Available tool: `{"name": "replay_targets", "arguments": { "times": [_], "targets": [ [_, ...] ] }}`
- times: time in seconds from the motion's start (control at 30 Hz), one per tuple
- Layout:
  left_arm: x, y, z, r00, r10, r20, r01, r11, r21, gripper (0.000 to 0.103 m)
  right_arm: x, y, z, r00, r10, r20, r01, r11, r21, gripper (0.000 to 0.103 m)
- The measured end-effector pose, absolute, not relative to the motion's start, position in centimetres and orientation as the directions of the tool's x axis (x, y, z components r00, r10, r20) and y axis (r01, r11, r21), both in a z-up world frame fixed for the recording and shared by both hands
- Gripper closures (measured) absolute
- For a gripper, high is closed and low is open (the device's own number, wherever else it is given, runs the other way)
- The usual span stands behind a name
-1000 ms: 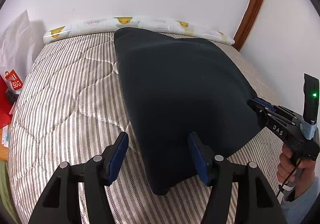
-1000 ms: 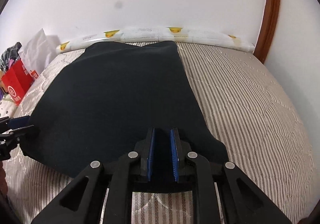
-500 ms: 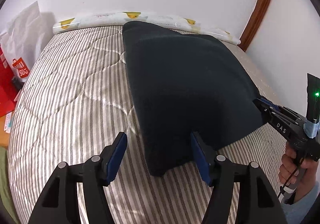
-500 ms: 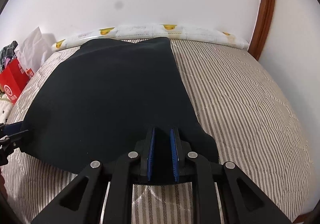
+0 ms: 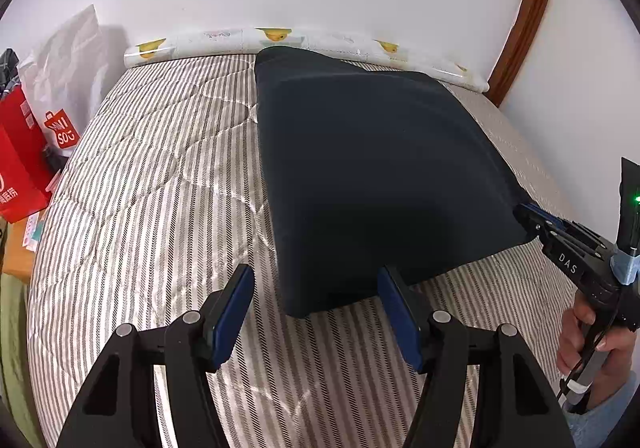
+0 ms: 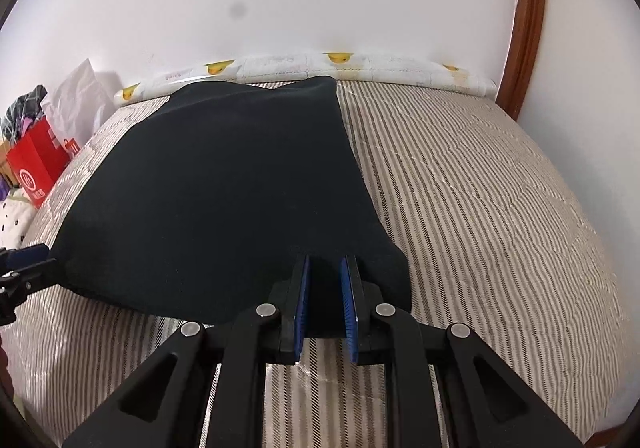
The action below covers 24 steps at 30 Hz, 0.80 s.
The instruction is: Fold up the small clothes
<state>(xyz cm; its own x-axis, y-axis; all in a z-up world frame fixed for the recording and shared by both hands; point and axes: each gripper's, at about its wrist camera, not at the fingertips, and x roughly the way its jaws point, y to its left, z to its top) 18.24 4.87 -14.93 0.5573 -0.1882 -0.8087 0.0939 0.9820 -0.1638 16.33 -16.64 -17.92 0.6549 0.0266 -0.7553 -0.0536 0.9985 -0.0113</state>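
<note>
Lying spread over the striped mattress point(image 5: 152, 215), one dark garment point(image 5: 372, 175) reaches from the far edge, by a duck-printed roll point(image 5: 224, 43), to the near edge. The right gripper point(image 6: 325, 302), marked "DAS" on its body, has its blue pads drawn close and pinches the garment's near right corner. The left gripper point(image 5: 316, 312) has its two fingers spread wide, the near left corner lying between them, apparently untouched. Beside the mattress's left edge stands one red bag point(image 5: 20, 163); a white bag point(image 5: 64, 83) seems to read "MINISO".
</note>
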Motion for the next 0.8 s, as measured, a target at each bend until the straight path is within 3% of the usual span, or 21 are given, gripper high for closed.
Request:
{"name": "replay_targets", "arguments": {
  "times": [0.5,0.6,0.8],
  "targets": [
    [13.6,2.7,-11.4,0.607,-0.187,-0.772,0.129,0.982,-0.137,0.041,12.1,-19.2,-15.9,0.646,0.04,-0.763,-0.005,0.999,0.048,0.085],
    [12.3,2.2,-10.2,0.626,-0.183,-0.758,0.122,0.983,-0.137,0.038,10.7,-19.5,-14.7,0.656,0.032,-0.754,0.011,0.999,0.051,0.08],
    [9.2,1.3,-7.5,0.669,-0.191,-0.718,0.123,0.982,-0.146,0.027,7.1,-18.9,-10.7,0.699,-0.02,-0.715,0.012,1.0,-0.017,0.053]
  ]
}}
